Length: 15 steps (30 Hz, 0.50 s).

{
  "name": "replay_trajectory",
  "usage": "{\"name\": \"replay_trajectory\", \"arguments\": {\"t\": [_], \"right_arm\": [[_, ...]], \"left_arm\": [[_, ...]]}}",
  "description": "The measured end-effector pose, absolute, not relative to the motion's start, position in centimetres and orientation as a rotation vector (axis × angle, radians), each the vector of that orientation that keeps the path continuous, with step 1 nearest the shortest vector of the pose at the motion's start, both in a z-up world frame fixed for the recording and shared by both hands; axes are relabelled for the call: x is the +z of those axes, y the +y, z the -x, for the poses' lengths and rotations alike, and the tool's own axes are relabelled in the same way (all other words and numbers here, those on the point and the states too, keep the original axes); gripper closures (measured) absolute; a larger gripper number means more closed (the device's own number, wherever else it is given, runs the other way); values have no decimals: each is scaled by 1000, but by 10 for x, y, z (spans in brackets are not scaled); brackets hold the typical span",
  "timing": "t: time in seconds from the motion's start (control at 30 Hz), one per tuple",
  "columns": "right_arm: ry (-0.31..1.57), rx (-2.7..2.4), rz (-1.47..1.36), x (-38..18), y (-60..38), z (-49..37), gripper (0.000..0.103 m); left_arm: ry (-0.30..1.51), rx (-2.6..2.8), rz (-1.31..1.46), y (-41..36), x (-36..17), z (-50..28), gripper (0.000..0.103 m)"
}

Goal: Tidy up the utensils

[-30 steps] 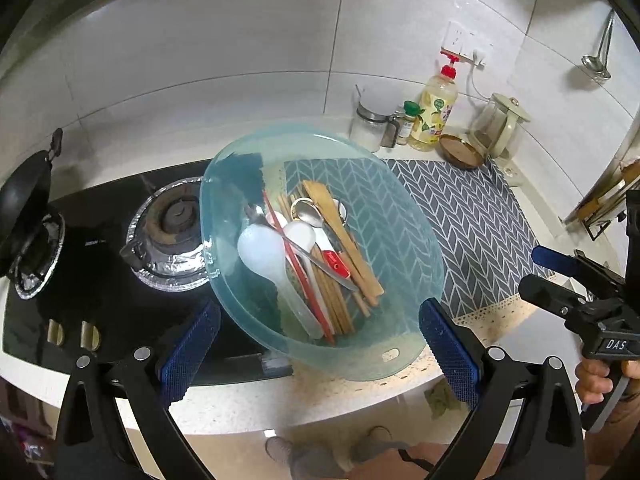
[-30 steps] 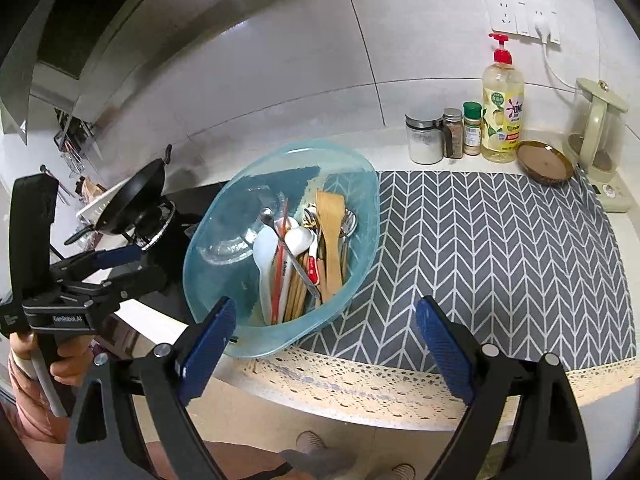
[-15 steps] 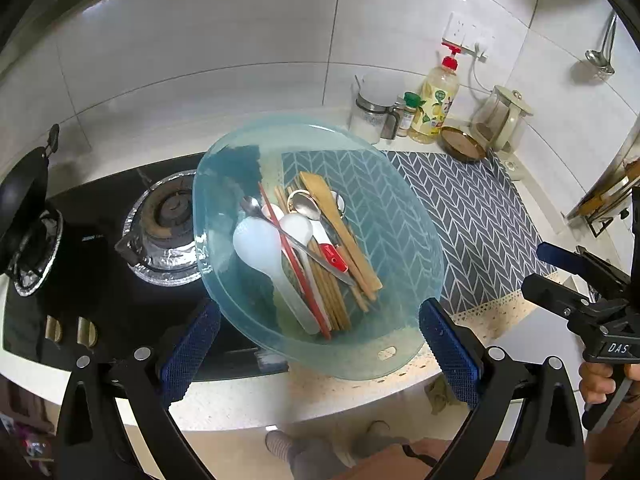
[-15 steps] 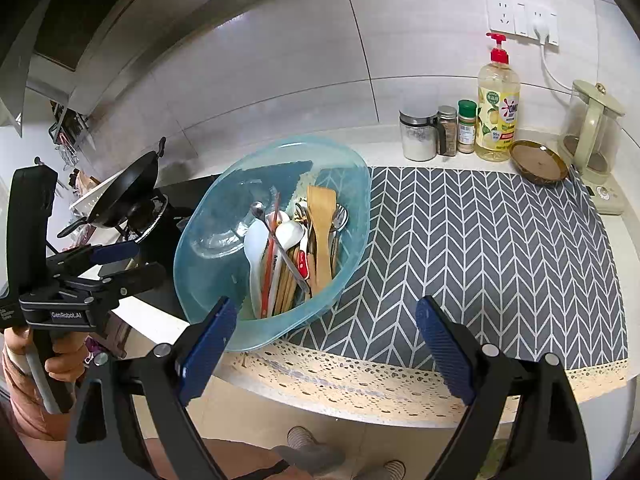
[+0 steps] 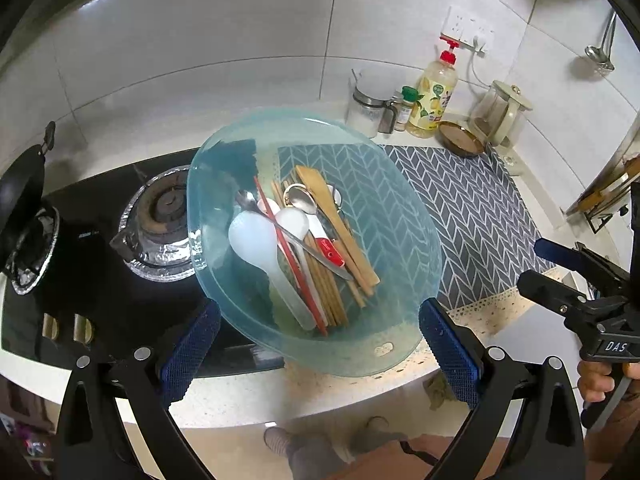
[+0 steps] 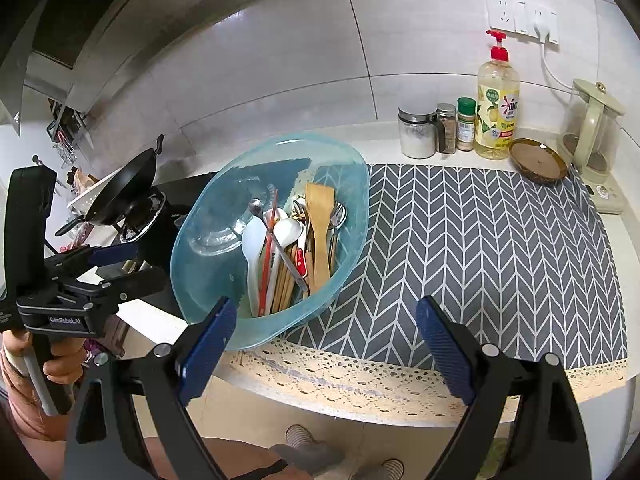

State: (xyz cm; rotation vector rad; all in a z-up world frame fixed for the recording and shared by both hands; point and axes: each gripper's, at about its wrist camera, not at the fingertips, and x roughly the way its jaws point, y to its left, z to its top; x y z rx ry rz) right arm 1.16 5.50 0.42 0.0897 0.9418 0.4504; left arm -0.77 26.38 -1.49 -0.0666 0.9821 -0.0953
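Note:
A clear blue plastic basin [image 5: 400, 216] [image 6: 208, 276] sits at the counter's front, half on the grey chevron mat [image 6: 480, 240]. In it lie mixed utensils: a wooden spatula [image 5: 336, 220] [image 6: 320, 232], a white rice paddle [image 5: 256, 240], metal spoons [image 5: 300, 198], red chopsticks [image 5: 288, 256], and wooden chopsticks [image 5: 328, 296]. My left gripper [image 5: 318, 342] is open and empty, just in front of the basin. My right gripper [image 6: 324, 338] is open and empty, in front of the basin's right side; it also shows in the left wrist view [image 5: 560, 276].
A gas stove [image 5: 160, 216] with a black wok [image 6: 124, 192] lies left of the basin. Jars [image 6: 418, 132], a soap bottle [image 6: 496, 100], a brown dish [image 6: 538, 160] and a kettle [image 6: 592, 132] line the back wall. The counter edge [image 6: 360, 396] is just below my grippers.
Both grippers have drawn slightly back and upward from the basin, so it sits a bit farther in view. Both stay open. The utensils have not moved.

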Motion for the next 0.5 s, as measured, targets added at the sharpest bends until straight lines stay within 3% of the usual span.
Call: {"name": "replay_trajectory", "arguments": {"t": [0.5], "right_arm": [[949, 446, -83, 2, 55, -17, 14]], "left_arm": [[1006, -92, 71, 263, -17, 4, 4]]}}
